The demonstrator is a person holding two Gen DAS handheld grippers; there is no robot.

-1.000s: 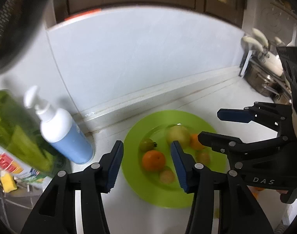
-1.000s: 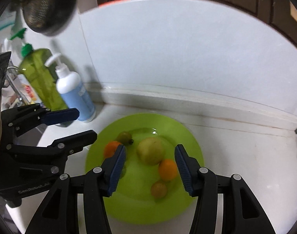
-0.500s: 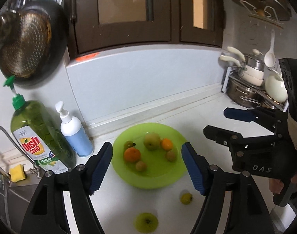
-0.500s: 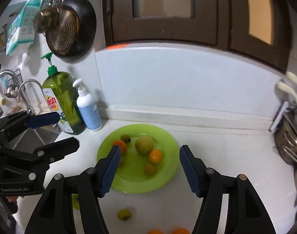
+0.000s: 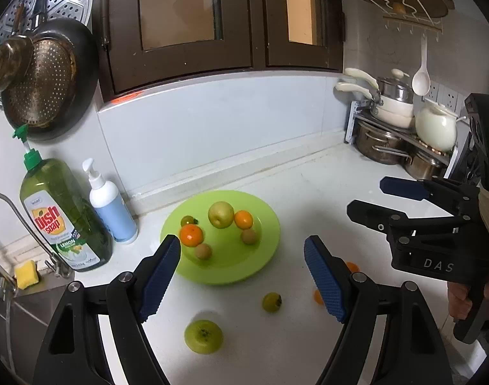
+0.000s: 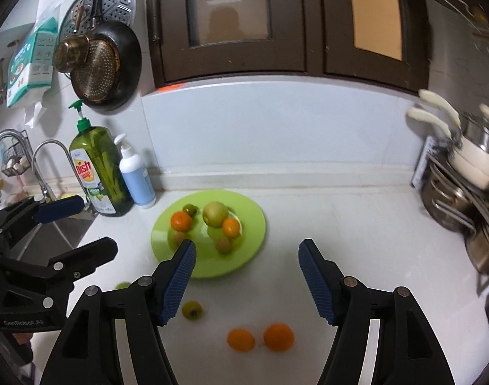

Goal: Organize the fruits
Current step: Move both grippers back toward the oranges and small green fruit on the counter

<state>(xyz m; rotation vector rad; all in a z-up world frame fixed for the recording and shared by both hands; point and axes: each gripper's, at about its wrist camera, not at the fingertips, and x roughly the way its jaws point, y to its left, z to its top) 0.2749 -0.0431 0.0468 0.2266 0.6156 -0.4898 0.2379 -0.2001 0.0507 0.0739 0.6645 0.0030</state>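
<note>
Both tools have pulled back and up from close over the round lime-green plastic plate (image 5: 263,243), so the loose fruit on the white desk (image 5: 308,192) now shows; I judge a new pick comes next. The left tool (image 5: 241,276) and right tool (image 6: 246,277) are spread wide and hold nothing. The plate sits mid-frame, carrying a pale green apple (image 5: 221,214), two oranges and smaller fruits. Lower in the left view lie a second green apple (image 5: 203,336) and a small yellow-green fruit (image 5: 271,302); two small oranges (image 6: 260,337) lie at the bottom centre of the right view.
</note>
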